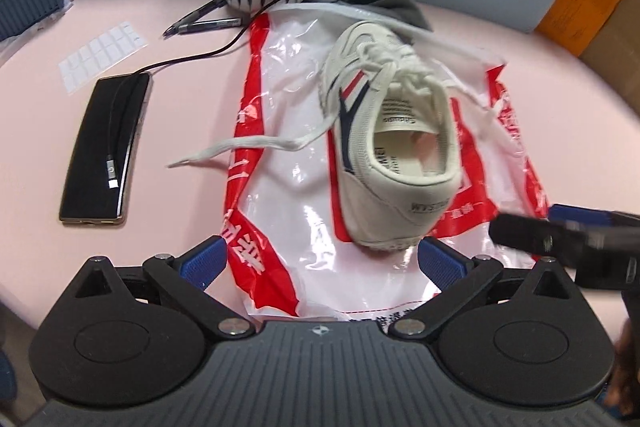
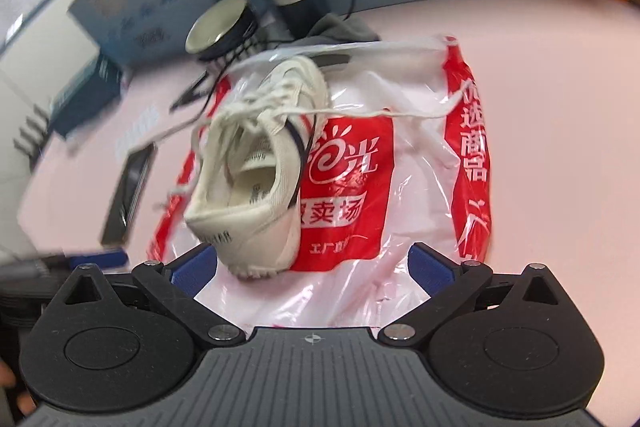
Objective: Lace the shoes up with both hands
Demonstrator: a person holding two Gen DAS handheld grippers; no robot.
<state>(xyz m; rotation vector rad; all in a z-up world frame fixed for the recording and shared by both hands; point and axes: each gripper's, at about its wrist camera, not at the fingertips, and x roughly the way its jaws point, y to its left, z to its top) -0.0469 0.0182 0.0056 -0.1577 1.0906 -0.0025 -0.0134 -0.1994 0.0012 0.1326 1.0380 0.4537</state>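
Both pairs of fingers stand wide apart and hold nothing. On the left gripper (image 1: 322,261) the blue pads sit on either side of the heel of the shoe (image 1: 390,147), the right-hand pad just beside the sole's rear edge. The right gripper (image 2: 312,263) is spread the same way, with the heel just ahead of its left-hand finger and the rest of the gap lying over the red-and-white plastic bag (image 2: 420,207) under the shoe.

Ahead of both grippers the white sneaker lies heel-near and toe-far, tipped a little onto its side. Lace is threaded and bunched over the tongue, yet no tidy bow shows. One lace end (image 1: 248,147) trails flat, ahead of and beyond the left finger of the left gripper. The other lace end (image 2: 400,113) runs thin across the bag, well ahead of the right gripper's gap and towards its right finger. Both wrist views are blurred, so the crossings at the eyelets cannot be read.

As a judgement, the step in hand is the approach: each gripper faces the shoe with a loose end on its own side. That fits either a tie about to be made or one just let go and slack. If tying is to follow, each gripper must reach past the heel and pinch its flat, limp end, which lies low on slippery film.
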